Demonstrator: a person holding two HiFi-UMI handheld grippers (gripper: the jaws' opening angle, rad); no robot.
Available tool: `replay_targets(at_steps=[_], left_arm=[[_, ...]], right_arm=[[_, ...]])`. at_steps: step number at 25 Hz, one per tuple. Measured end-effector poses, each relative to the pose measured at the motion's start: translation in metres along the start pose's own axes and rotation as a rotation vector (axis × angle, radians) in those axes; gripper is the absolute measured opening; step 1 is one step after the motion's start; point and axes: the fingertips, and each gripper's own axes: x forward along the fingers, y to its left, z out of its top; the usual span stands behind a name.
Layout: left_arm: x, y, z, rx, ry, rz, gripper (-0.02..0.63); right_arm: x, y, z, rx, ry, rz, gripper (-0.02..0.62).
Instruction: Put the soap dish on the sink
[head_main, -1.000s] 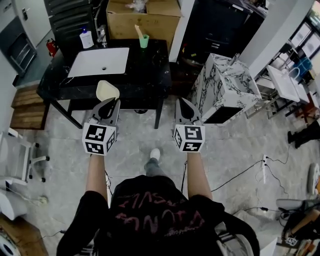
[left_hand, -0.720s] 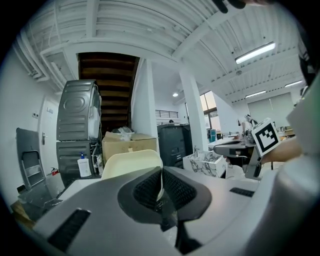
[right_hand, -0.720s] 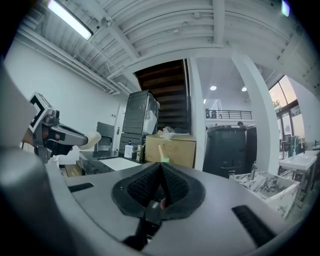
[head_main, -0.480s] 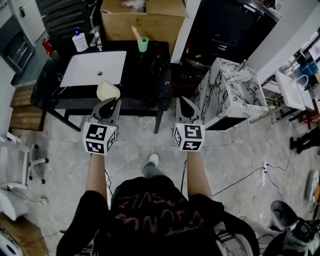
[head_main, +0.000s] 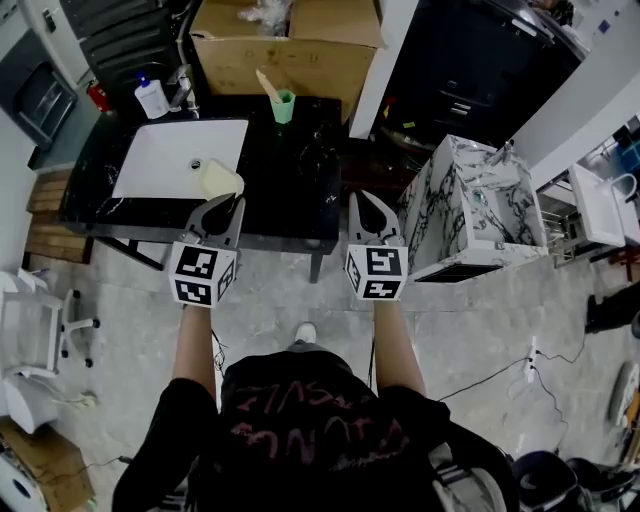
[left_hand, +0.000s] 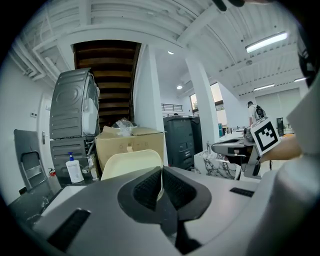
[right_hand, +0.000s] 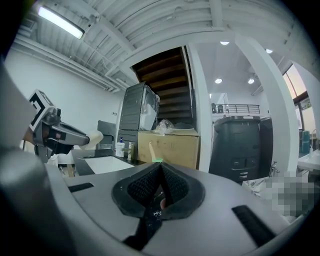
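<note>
One white pump bottle (head_main: 152, 98) stands at the back left of the black surface (head_main: 290, 170), behind the white sink (head_main: 160, 165) set into it. Over the sink's right rim in the head view is the soap dish (head_main: 221, 180). It is pale cream, thin-walled and plain, a rounded rectangle with soft corners. Whether it touches the rim I cannot tell. The left tool (head_main: 230, 203) has its pads closed on the dish's right edge, so the dish spreads out to the left of the pads and ahead of them. In the left gripper view it shows wider than tall, its long axis seemingly lying crosswise to the tool. Which way its hollow faces I cannot tell. Further right, a green cup (head_main: 284, 106) with a pale stick in it stands near the surface's back edge, before a cardboard box (head_main: 290, 45). The right tool (head_main: 360, 203) hovers at the surface's front right corner, pads pressed together with nothing between them. A marble-patterned cabinet (head_main: 470, 200) stands rightmost.
</note>
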Motion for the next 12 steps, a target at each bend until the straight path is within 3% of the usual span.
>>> replay_targets(at_steps=[12], left_arm=[[0.04, 0.004, 0.008, 0.012, 0.027, 0.017, 0.025]], right_arm=[[0.042, -0.02, 0.002, 0.017, -0.006, 0.041, 0.014]])
